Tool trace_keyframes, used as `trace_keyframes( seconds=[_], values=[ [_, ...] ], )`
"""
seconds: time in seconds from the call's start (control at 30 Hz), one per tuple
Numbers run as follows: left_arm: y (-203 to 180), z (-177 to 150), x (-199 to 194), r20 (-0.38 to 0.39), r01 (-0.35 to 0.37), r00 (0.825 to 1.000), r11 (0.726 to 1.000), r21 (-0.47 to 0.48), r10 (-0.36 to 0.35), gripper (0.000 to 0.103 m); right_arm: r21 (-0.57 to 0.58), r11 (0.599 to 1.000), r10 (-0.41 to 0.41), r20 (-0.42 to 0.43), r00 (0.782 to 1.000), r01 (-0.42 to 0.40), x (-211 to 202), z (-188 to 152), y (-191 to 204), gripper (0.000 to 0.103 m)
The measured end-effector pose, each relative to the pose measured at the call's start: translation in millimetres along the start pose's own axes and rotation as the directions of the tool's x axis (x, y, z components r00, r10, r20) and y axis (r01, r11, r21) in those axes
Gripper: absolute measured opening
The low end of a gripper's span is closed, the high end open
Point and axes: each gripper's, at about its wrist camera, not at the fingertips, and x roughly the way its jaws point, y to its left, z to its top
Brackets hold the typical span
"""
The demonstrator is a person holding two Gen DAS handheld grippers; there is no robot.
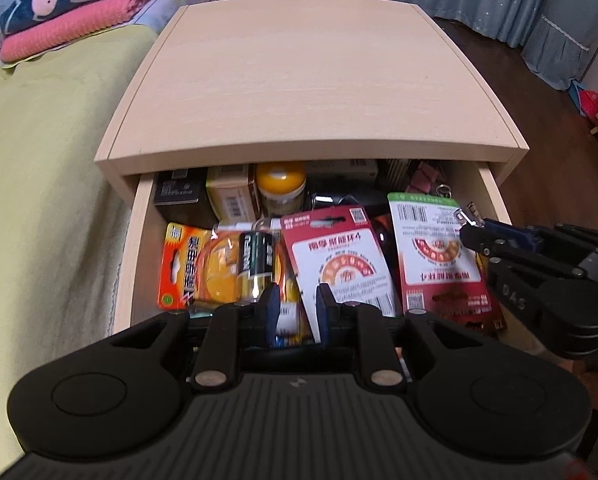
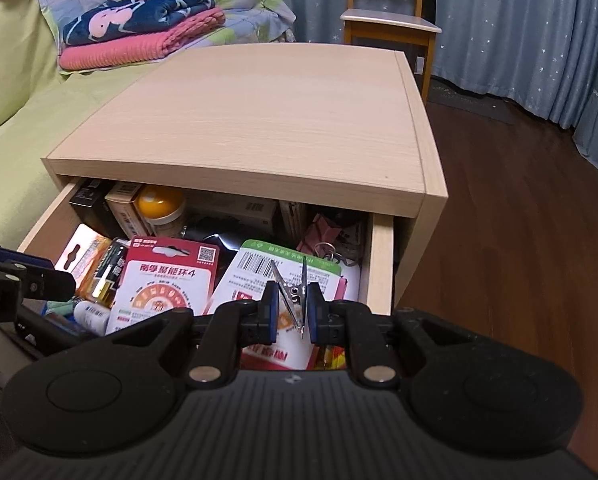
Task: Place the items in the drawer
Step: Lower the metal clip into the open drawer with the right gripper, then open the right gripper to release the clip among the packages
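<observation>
Black and ribbed, the body of the right gripper (image 2: 293, 312) filled the bottom of its own view, and between its blue pads a small metal clip (image 2: 295, 300) sat pinched, its silver arms sticking up in a narrow V. It hung over the right half of the open drawer (image 2: 381, 256), above a green-topped battery card (image 2: 259, 272) that lay flat on the clutter. Beside that card lay a red battery card (image 2: 163, 280), and further back a yellow-lidded jar (image 2: 159, 204) stood against the boxes.

The left gripper (image 1: 297, 308) hovered low over the front of the drawer with its fingers apart and nothing between them; a loose battery (image 1: 255, 256) lay just beyond its tips.

To my eye the clip was about to go in. Doing it well meant lowering it close to the cards before parting the pads, since a light springy thing dropped from height would likely bounce or slide off glossy packaging. The far right corner, where pink binder clips (image 2: 323, 232) already sat, looked the natural home. The left one had best keep clear of that side.
</observation>
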Motion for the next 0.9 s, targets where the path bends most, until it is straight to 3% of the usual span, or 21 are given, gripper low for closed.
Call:
trace_keyframes(
  seconds=[0.6, 0.63, 0.7, 0.73, 0.9],
  values=[
    [5, 15, 14, -0.005, -0.004, 1.0, 1.0, -0.003, 0.004, 0.023, -0.061, 0.997, 0.049, -0.102, 0.994, -0.055, 57, 42, 15, 0.012],
    [6, 15, 14, -0.005, -0.004, 1.0, 1.0, -0.005, 0.004, 0.023, -0.059, 0.997, 0.043, -0.1, 0.994, -0.049, 58, 43, 14, 0.014],
    [7, 15, 13, -0.005, -0.003, 1.0, 1.0, -0.008, 0.003, 0.023, -0.061, 0.997, 0.034, -0.084, 0.996, -0.039, 56, 46, 12, 0.033],
    [7, 15, 13, -0.005, -0.003, 1.0, 1.0, -0.009, 0.003, 0.023, -0.062, 0.997, 0.032, -0.077, 0.997, -0.037, 54, 46, 11, 0.037],
    [8, 16, 12, -0.001, 0.004, 1.0, 1.0, -0.012, -0.004, 0.023, -0.074, 0.995, 0.056, -0.085, 0.995, -0.062, 39, 37, 2, 0.033]
  ],
)
